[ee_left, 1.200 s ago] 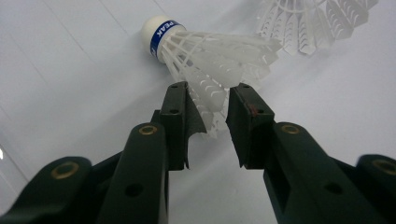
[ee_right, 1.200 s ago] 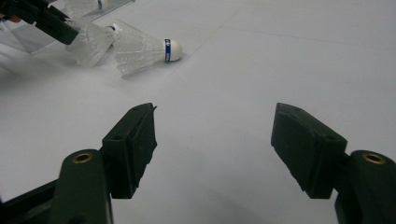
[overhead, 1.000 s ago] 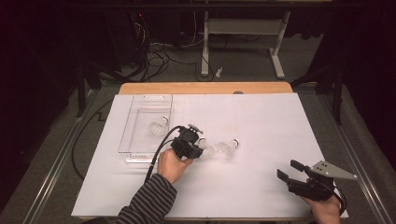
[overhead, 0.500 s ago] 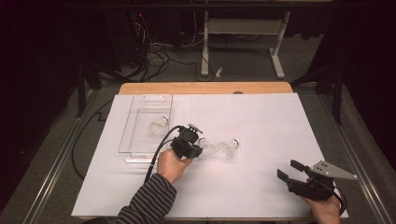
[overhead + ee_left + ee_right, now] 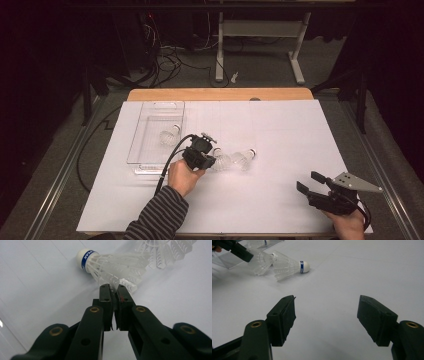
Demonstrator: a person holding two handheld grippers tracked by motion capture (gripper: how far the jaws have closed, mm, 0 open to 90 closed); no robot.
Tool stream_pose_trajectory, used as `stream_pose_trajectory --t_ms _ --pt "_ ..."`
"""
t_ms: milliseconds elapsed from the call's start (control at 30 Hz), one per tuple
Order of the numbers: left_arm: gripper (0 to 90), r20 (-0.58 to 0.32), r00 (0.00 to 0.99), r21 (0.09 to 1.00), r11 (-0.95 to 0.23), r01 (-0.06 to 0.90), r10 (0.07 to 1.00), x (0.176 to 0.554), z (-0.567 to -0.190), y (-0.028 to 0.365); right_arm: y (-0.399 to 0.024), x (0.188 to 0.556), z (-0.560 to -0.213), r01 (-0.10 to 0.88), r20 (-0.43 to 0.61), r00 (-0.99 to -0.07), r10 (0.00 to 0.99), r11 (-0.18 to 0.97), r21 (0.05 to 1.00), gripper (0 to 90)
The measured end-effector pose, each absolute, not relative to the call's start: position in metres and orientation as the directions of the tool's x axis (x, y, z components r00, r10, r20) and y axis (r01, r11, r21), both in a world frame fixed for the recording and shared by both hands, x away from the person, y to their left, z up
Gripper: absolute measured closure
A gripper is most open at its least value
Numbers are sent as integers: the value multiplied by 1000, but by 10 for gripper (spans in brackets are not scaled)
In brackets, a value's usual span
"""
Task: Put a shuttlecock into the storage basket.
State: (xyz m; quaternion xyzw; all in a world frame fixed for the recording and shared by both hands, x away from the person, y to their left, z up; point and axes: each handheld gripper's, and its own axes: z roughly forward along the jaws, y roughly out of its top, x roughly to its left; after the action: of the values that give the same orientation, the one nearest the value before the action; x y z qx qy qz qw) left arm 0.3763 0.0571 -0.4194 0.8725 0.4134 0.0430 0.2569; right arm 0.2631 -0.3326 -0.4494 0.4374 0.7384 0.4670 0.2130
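- Left gripper is pinched tight on the feather skirt of a shuttlecock lying mid-counter beside a second shuttlecock — likely bound for the clear tray.
- Right gripper rests agape near the counter's corner — idle, apparently.

This looks like a lab or test room set up for recording, not a home. The worktop is a wooden board covered almost wholly with plain white paper, its wood edge bare along the far side. Dark curtains or walls close in on both sides, and the floor is grey carpet. Behind the worktop a tangle of black cables runs across the floor beside the white legs of another stand. Metal rails run along the worktop's left and right. A clear plastic tray sits on the paper.
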Motion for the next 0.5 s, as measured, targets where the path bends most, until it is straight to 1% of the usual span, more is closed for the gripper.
stream_pose_trajectory --t_ms 500 --pt "888 -132 654 500 -519 693 745 376 -416 61 -333 263 -449 448 96 -526 845 179 876 313"
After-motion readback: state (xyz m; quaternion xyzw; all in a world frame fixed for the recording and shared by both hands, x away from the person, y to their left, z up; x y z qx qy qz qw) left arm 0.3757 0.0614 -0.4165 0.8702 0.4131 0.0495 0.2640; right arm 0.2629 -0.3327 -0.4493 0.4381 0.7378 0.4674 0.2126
